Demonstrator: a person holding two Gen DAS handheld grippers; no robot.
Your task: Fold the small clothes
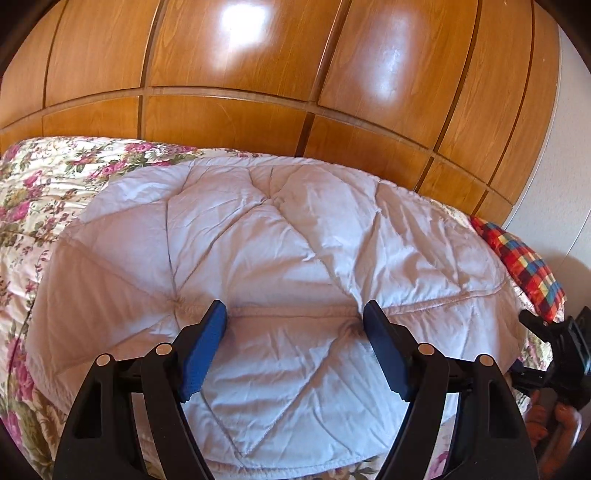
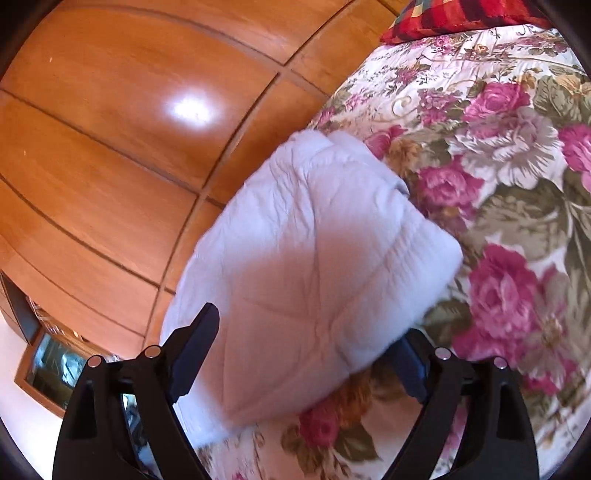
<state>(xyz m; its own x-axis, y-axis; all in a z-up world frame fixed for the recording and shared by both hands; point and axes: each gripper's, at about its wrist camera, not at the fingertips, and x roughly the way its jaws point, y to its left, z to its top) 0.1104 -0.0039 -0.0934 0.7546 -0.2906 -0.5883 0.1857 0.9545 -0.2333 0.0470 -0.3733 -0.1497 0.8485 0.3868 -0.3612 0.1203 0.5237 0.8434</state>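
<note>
A pale lilac quilted cloth (image 1: 288, 251) lies folded on the floral bedspread (image 1: 40, 184). My left gripper (image 1: 295, 314) hovers just above its near fold, jaws wide open and empty. In the right wrist view the same cloth (image 2: 314, 258) is seen from its end, a thick folded bundle on the bedspread (image 2: 517, 184). My right gripper (image 2: 310, 332) is open around the cloth's near corner; the right finger is partly hidden under the cloth. The right gripper also shows at the edge of the left wrist view (image 1: 557, 354).
A wooden panelled wardrobe (image 1: 258, 92) stands right behind the bed. A red plaid pillow (image 1: 524, 258) lies at the right end of the bed and shows in the right wrist view (image 2: 443, 18). A white wall (image 1: 569, 147) is at the far right.
</note>
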